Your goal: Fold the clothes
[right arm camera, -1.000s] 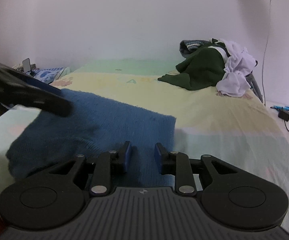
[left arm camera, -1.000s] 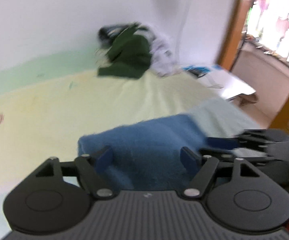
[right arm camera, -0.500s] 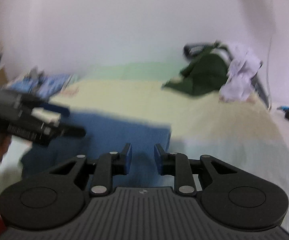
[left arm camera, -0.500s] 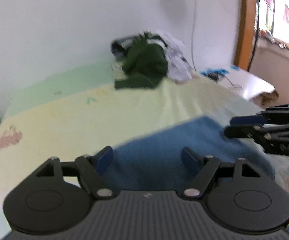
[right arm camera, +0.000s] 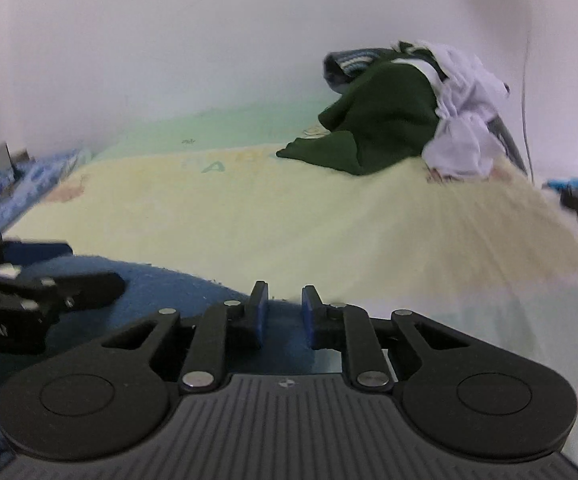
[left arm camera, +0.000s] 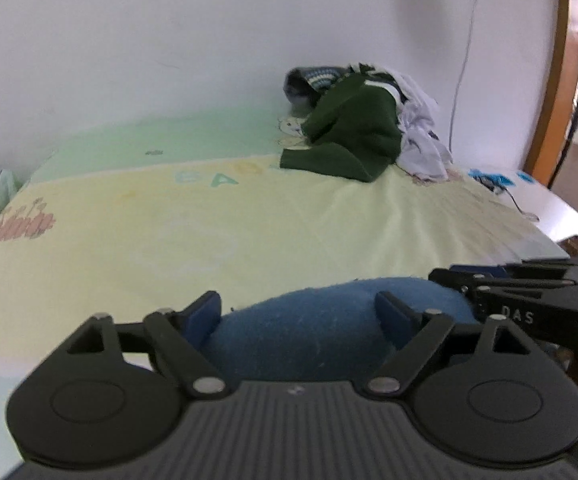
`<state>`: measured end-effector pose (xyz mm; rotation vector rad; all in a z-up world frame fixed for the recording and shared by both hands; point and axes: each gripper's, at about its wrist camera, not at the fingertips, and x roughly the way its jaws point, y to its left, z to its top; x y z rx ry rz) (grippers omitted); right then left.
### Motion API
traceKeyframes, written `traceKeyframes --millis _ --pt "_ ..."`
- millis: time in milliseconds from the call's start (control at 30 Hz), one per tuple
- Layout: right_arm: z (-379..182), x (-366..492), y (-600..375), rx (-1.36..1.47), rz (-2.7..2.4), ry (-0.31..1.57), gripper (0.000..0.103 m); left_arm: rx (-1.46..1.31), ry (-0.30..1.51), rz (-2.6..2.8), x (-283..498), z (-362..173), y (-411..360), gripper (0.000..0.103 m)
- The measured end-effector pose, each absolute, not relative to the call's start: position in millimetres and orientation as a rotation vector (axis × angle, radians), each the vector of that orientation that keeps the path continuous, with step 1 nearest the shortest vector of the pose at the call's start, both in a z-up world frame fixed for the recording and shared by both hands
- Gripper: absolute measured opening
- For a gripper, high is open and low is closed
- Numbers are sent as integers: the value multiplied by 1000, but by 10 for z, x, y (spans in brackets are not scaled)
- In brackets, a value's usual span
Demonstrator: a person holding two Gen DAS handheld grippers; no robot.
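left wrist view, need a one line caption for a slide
Open left gripper straddles a blue knit garment on a pale yellow bed sheet, unfolded clothes pile behind.

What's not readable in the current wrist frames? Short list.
- Blue knit garment: near part hidden behind the left gripper body in the left wrist view; the fold state is unclear.
- Right gripper: narrow gap between the fingers; a pinch on the blue cloth cannot be confirmed in the right wrist view.
- Clothes pile: items overlap; the count is unclear.
- Bed sheet lettering: too faint.
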<state>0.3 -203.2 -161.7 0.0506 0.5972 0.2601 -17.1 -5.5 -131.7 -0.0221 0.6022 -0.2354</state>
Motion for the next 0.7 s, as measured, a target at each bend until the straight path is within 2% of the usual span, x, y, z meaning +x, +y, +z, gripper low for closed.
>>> traceKeyframes --millis 167,267,300,333,433,500,600,700 --pt "-1669 -57 -2063 71 256 569 17 -111 641 -261 -94 -1330 85 92" --pt "-1601 8 -2050 50 268 600 17 -72 604 -263 -158 -1161 28 80" --pt "-1559 34 -2044 43 267 608 18 -77 586 -262 -186 -1102 22 64" --pt "-1516 60 -2039 37 266 616 19 -106 572 -265 -210 -1039 38 54" --pt "-1414 52 -2086 97 234 599 22 -155 576 -241 -142 -1031 73 57" --pt "-1429 35 -2051 73 247 598 22 -145 622 -194 -36 -1140 65 52" --pt "-1498 -10 -1976 19 246 593 22 -153 665 -146 62 -1275 100 62" --pt "-1563 -39 -1955 -7 245 593 22 -191 679 -108 72 -1362 174 77"
